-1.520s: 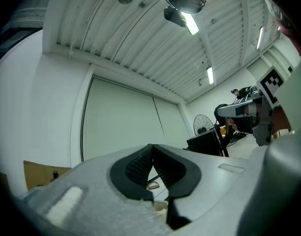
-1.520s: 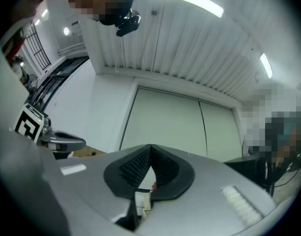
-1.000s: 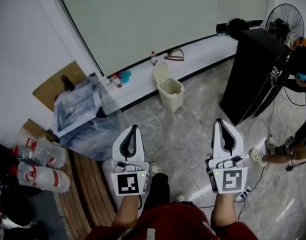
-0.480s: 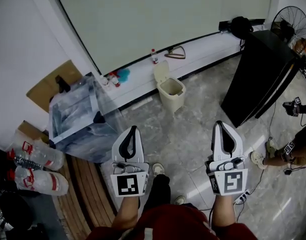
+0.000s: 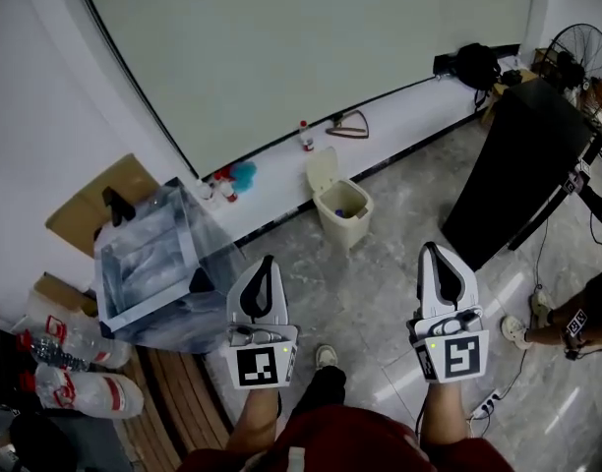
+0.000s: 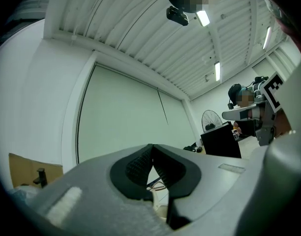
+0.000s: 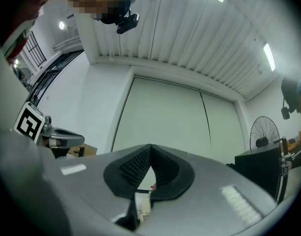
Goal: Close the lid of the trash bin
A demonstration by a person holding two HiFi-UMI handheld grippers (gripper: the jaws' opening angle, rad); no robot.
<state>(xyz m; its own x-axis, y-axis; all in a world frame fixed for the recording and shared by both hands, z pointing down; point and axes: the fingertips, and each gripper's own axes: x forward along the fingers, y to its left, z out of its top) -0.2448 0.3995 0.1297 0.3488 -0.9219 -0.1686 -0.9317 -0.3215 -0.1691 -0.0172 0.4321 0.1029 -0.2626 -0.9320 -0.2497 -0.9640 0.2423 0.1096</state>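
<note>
A small cream trash bin (image 5: 344,208) stands on the grey floor by the white ledge. Its lid (image 5: 321,168) is tipped up at the back left, and the bin's mouth shows. Both grippers hang in front of me, well short of the bin. My left gripper (image 5: 266,261) is shut and empty. Over to its right, my right gripper (image 5: 434,249) is also shut with nothing in it. In the left gripper view the jaw pads (image 6: 151,147) meet at the tip. The right gripper view shows its pads (image 7: 150,148) touching likewise.
A clear plastic box (image 5: 163,264) sits at the left, with water bottles (image 5: 75,386) and wooden slats (image 5: 183,401) below it. A tall black cabinet (image 5: 522,165) and a fan (image 5: 581,62) stand at the right. A person's foot (image 5: 522,330) and cables lie at the right edge.
The whole view has shifted: the bin, box and cabinet have slid lower in the head view and stand nearer to both grippers. Both grippers stay shut.
</note>
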